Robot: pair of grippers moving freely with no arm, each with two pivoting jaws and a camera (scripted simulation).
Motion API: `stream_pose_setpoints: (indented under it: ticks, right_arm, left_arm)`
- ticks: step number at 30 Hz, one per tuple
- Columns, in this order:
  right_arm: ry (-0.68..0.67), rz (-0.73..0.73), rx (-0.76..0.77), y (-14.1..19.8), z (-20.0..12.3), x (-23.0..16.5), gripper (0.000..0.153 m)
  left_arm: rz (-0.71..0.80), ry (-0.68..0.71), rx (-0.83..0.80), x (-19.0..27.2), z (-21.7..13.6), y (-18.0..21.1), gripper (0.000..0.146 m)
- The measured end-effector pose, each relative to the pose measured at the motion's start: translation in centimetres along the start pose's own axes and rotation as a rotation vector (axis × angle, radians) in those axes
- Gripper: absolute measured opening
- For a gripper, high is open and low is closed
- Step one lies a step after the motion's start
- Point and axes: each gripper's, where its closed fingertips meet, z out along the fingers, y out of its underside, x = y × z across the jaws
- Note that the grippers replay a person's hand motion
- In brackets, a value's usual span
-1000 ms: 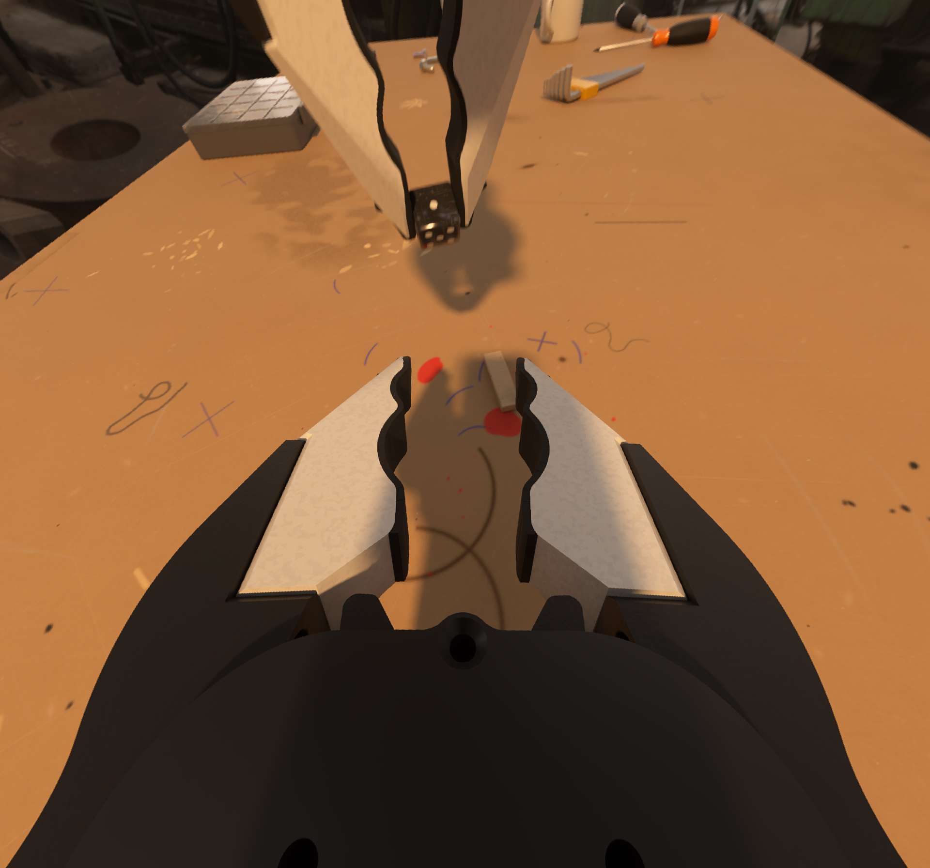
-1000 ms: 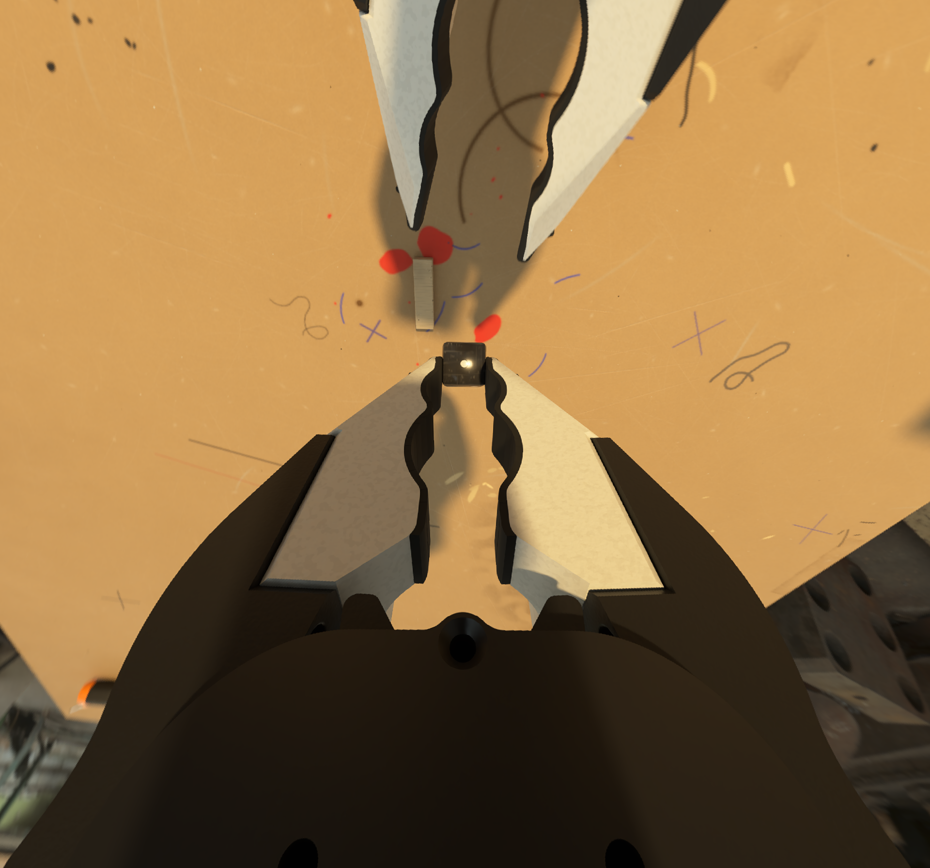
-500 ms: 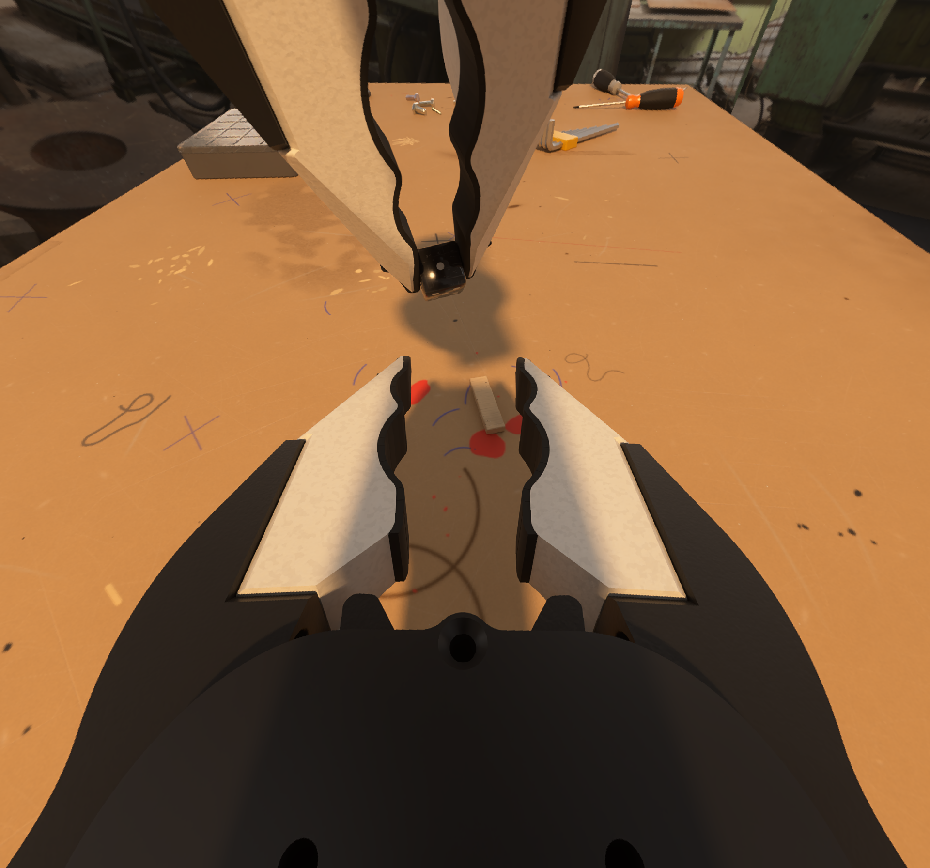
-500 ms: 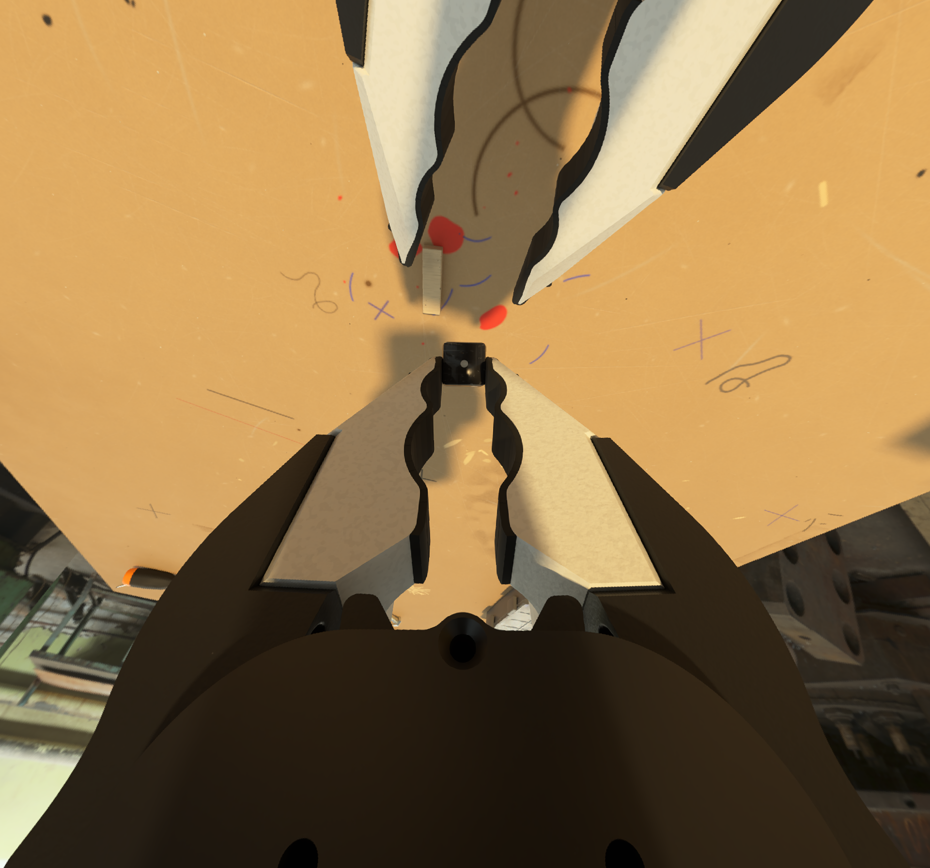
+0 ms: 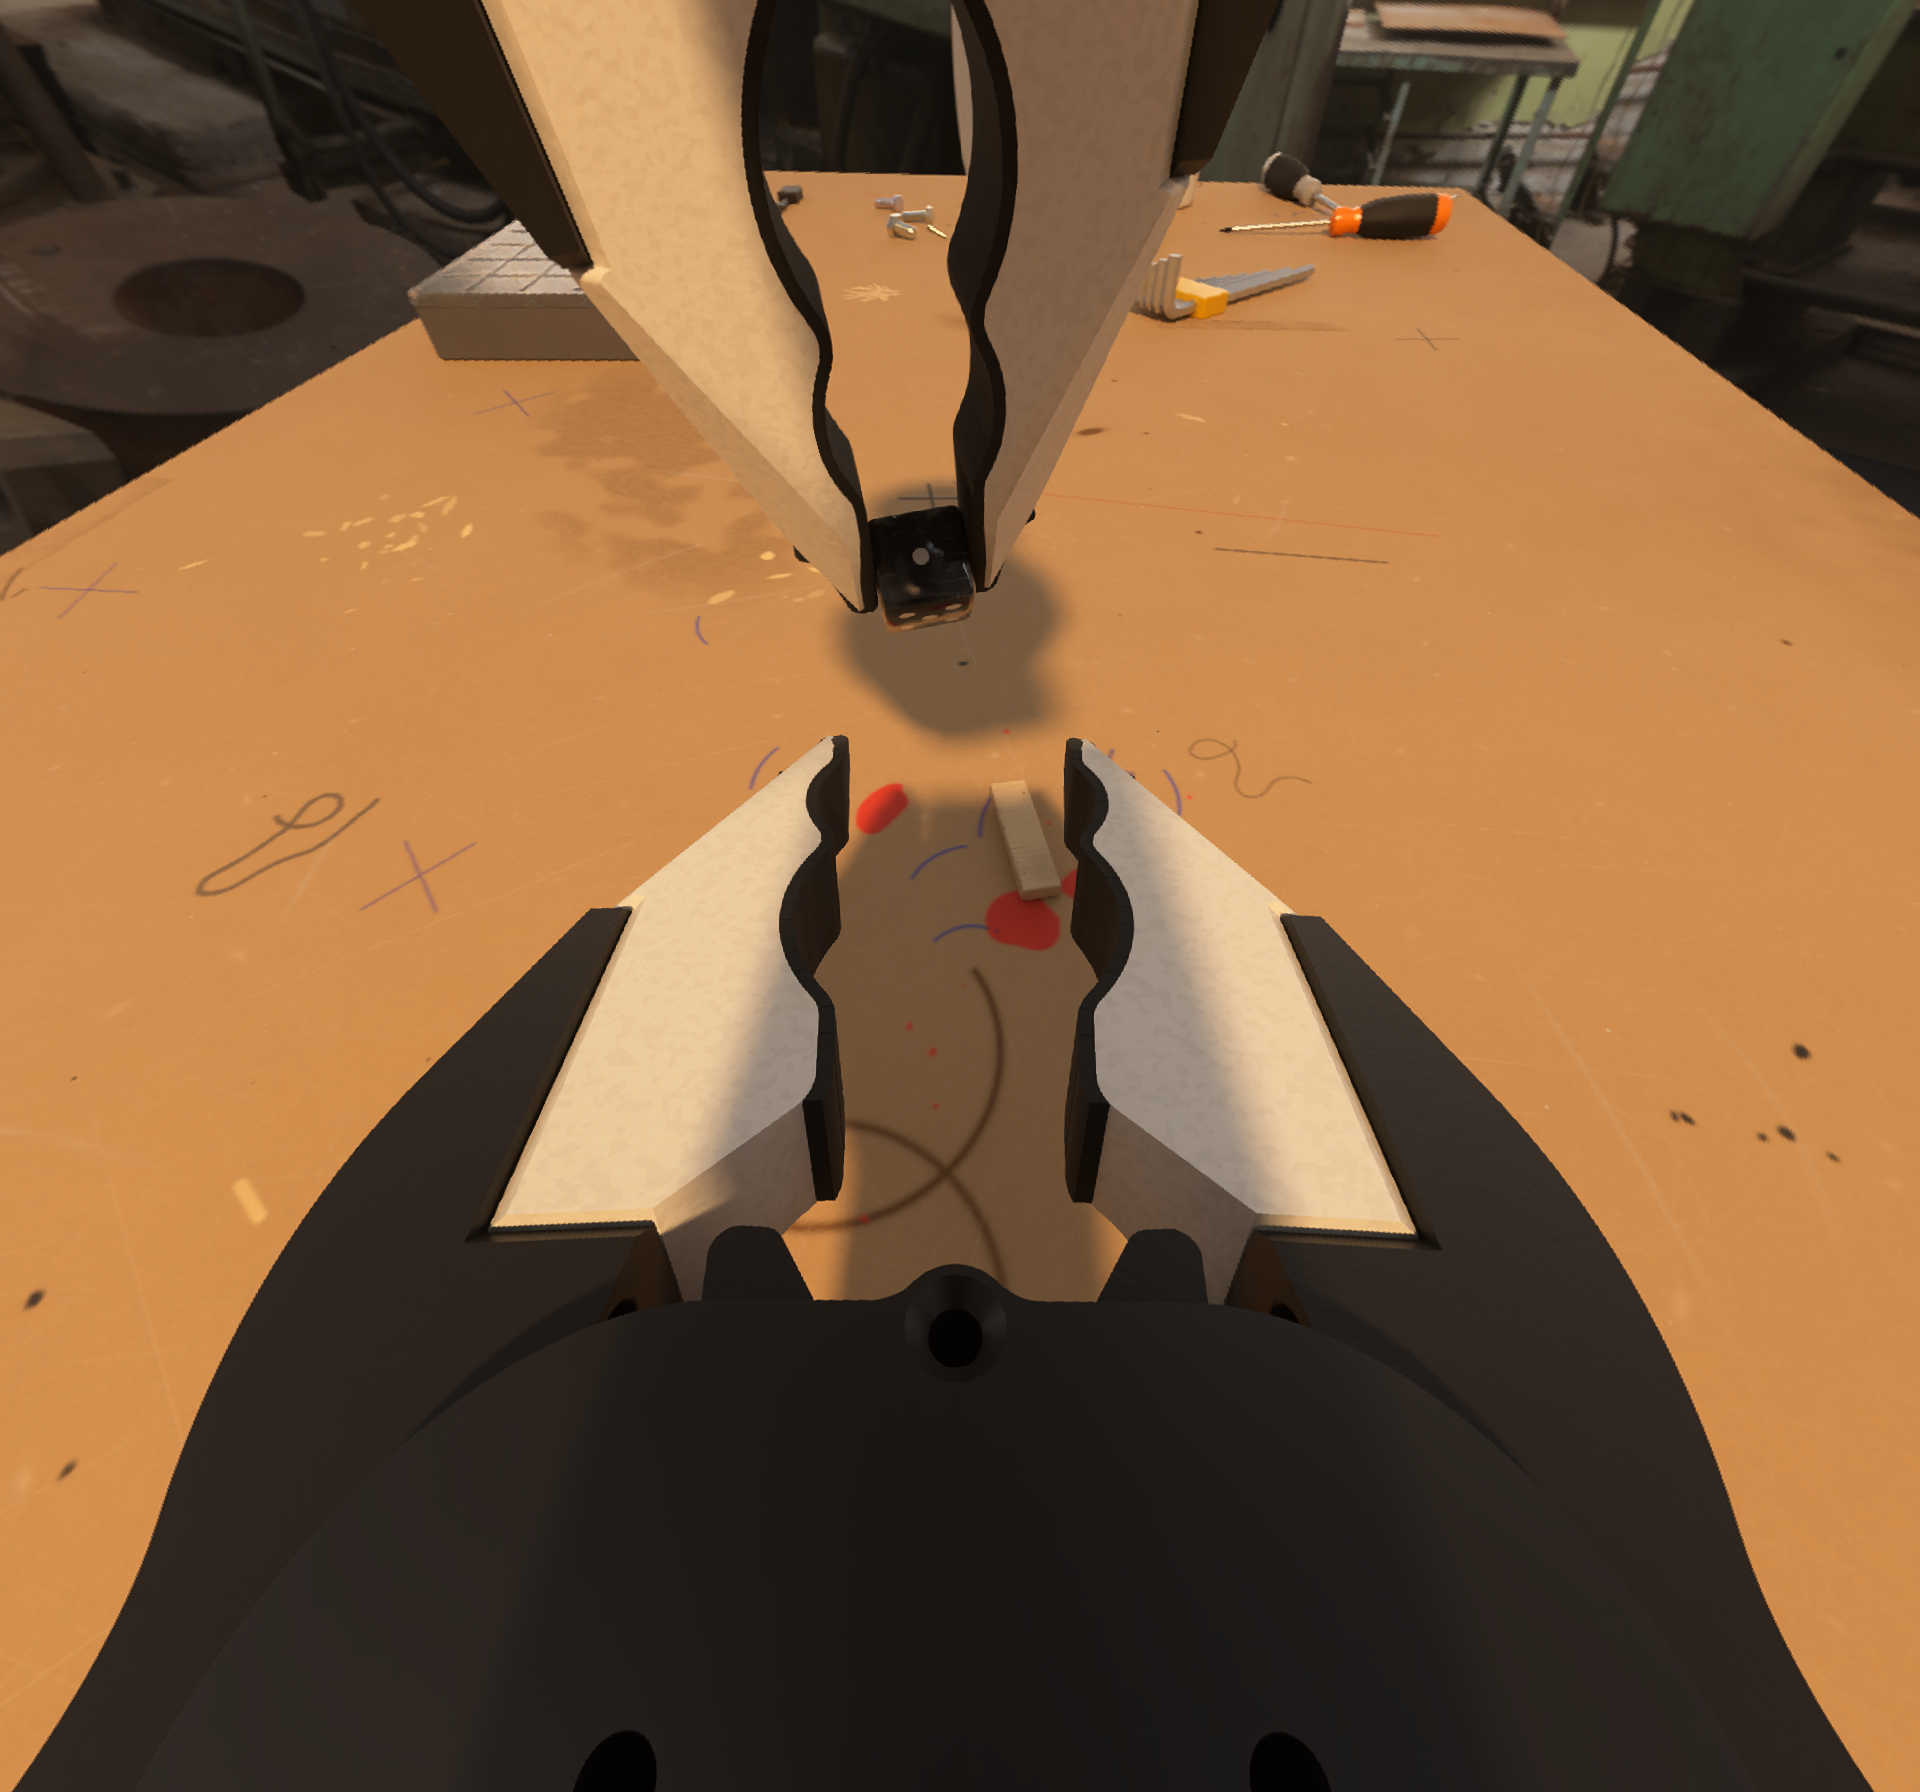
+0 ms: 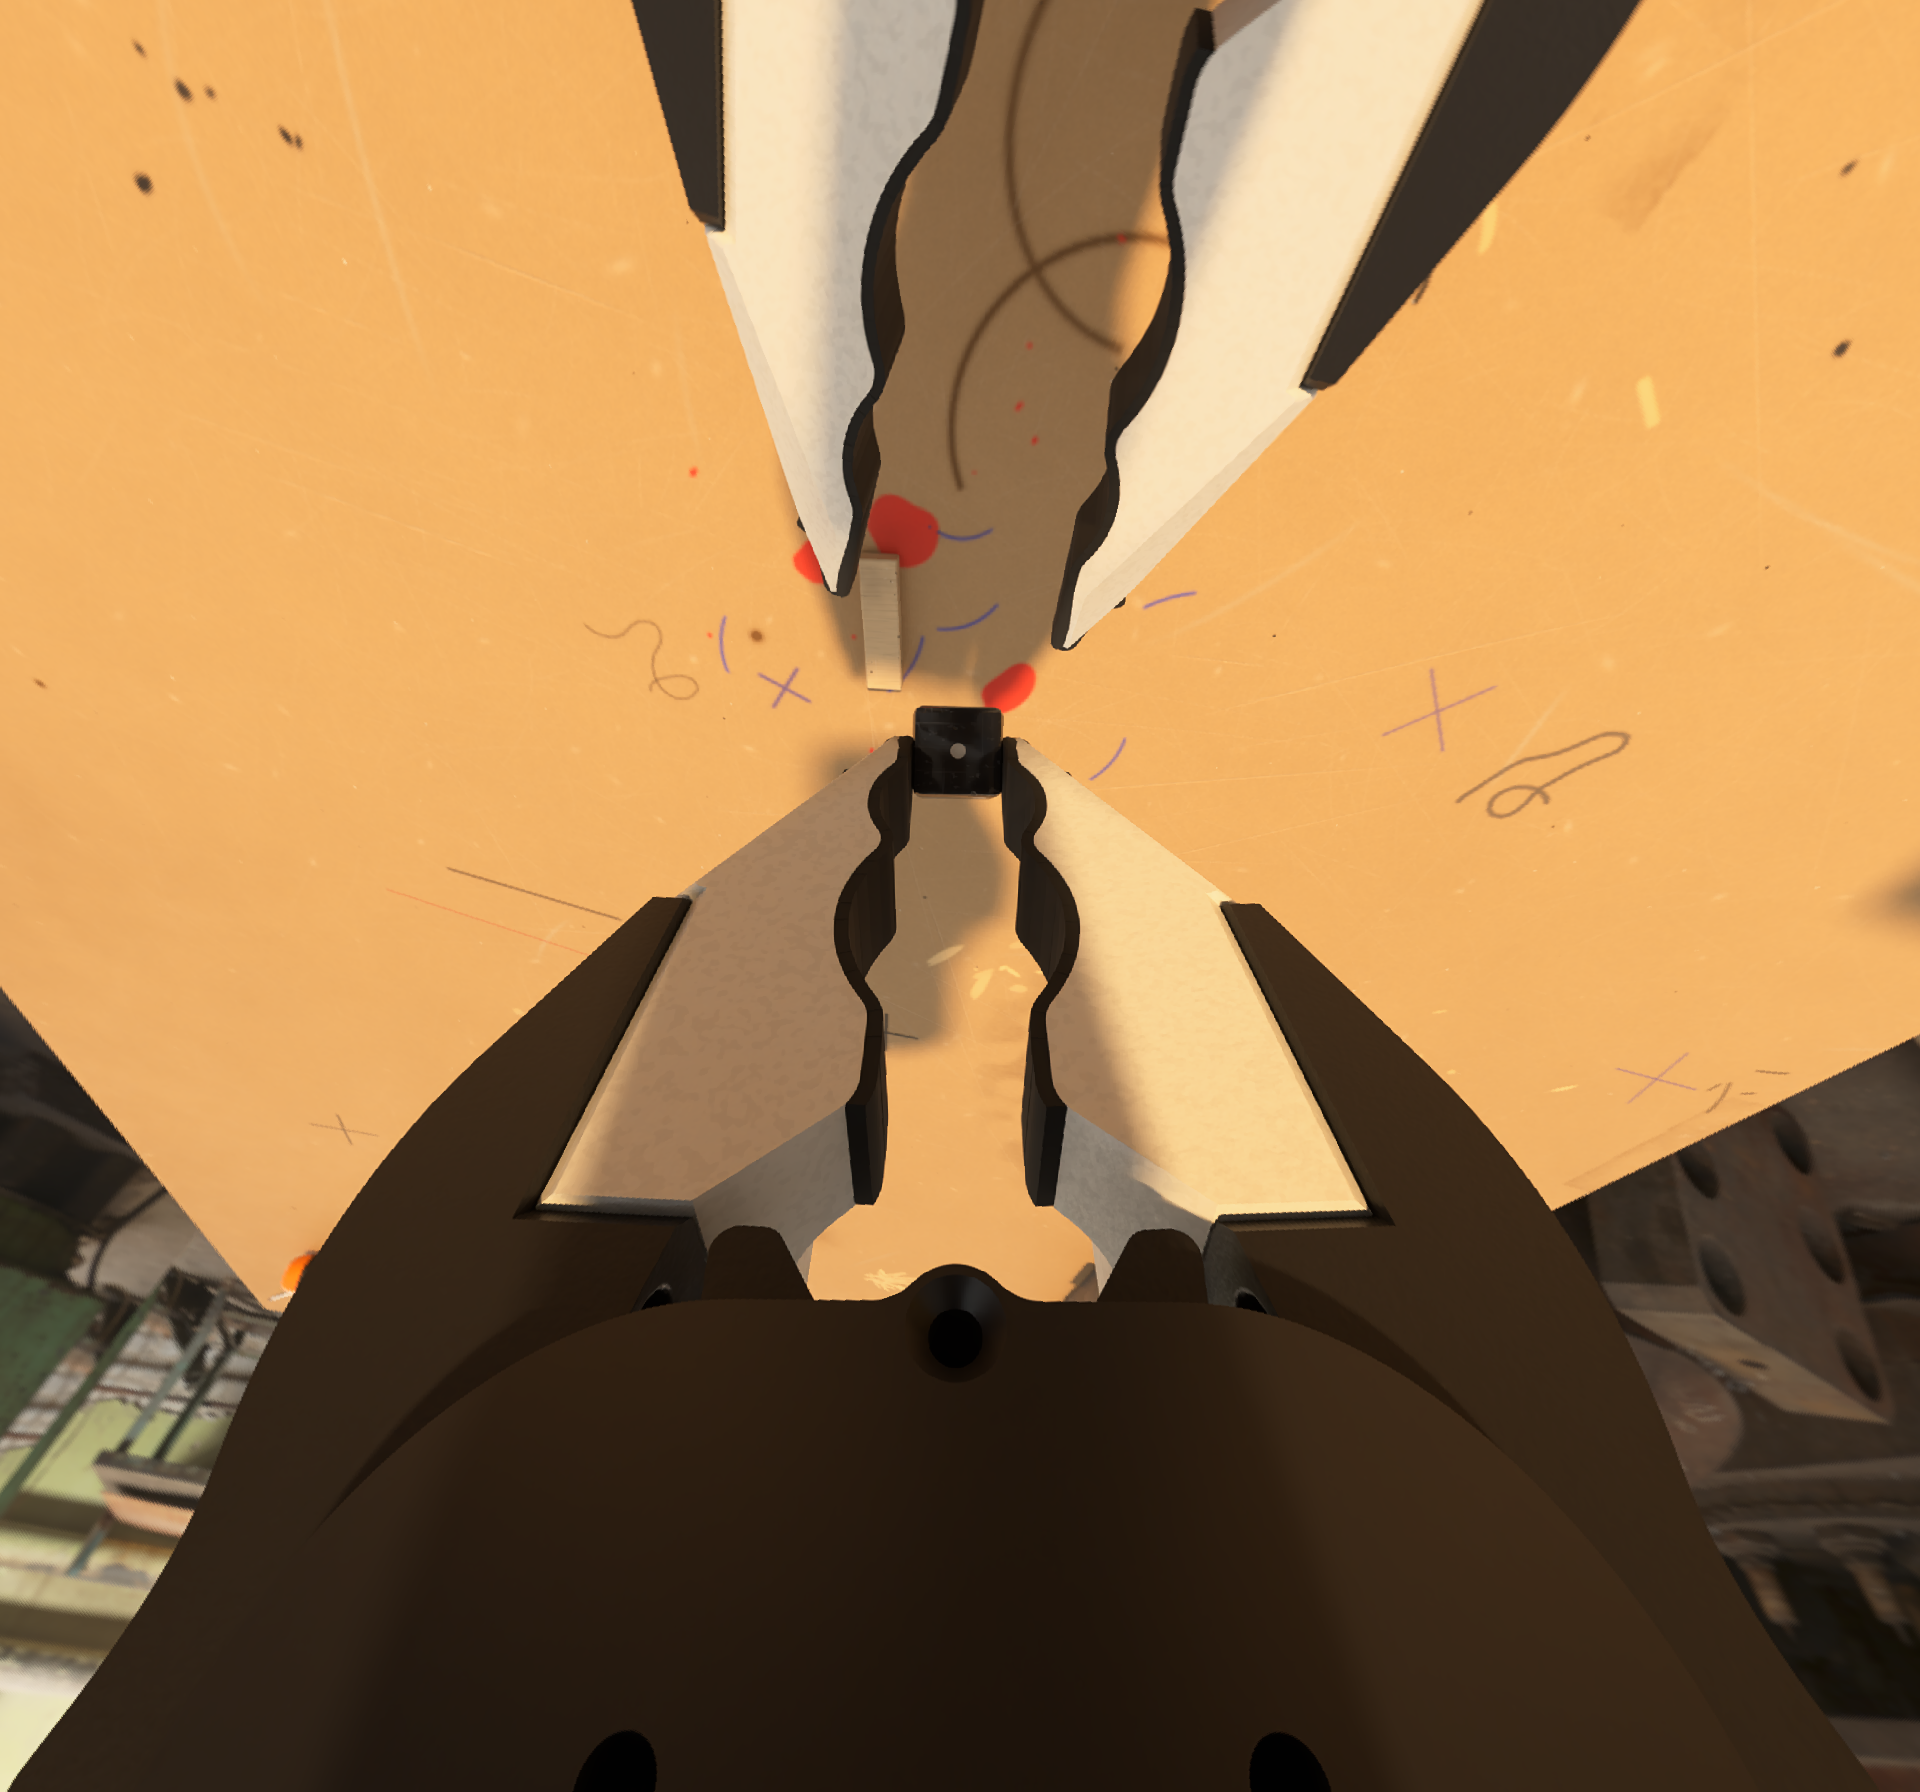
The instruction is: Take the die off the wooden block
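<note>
The black die (image 5: 924, 566) with white pips is pinched between the tips of my right gripper (image 5: 920, 589), which hangs from above and holds it clear of the table over its shadow. In the right wrist view the die (image 6: 957, 751) sits between my right gripper's tips (image 6: 957, 755). The small pale wooden block (image 5: 1024, 840) lies flat on the orange table, just inside the right fingertip of my left gripper (image 5: 956, 755), which is open and empty. The block also shows in the right wrist view (image 6: 881, 622), beside the left gripper (image 6: 951, 615).
Red paint spots (image 5: 1023, 919) and pen marks lie around the block. At the far end are a grey grid-topped box (image 5: 499, 308), loose screws (image 5: 906, 215), a hex key set (image 5: 1210, 288) and an orange-handled screwdriver (image 5: 1351, 215). The table edge (image 6: 1714, 1119) shows near.
My right gripper has carried the die up and towards the left gripper's side. The left gripper has stayed open and drawn back slightly; the block has not moved.
</note>
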Motion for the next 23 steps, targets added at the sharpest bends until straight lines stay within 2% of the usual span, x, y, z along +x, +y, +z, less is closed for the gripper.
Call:
stream_pose_setpoints:
  ticks: [9,23]
  right_arm:
    - [-0.020,0.060,0.095,-0.2,-0.8,0.5,0.016]
    - [0.049,0.033,0.065,-0.1,-1.0,1.1,0.016]
  left_arm:
    - [-0.007,-0.060,0.026,-1.0,-0.6,-0.5,0.041]
    - [-0.029,-0.074,0.036,-1.6,-0.9,-0.6,0.042]
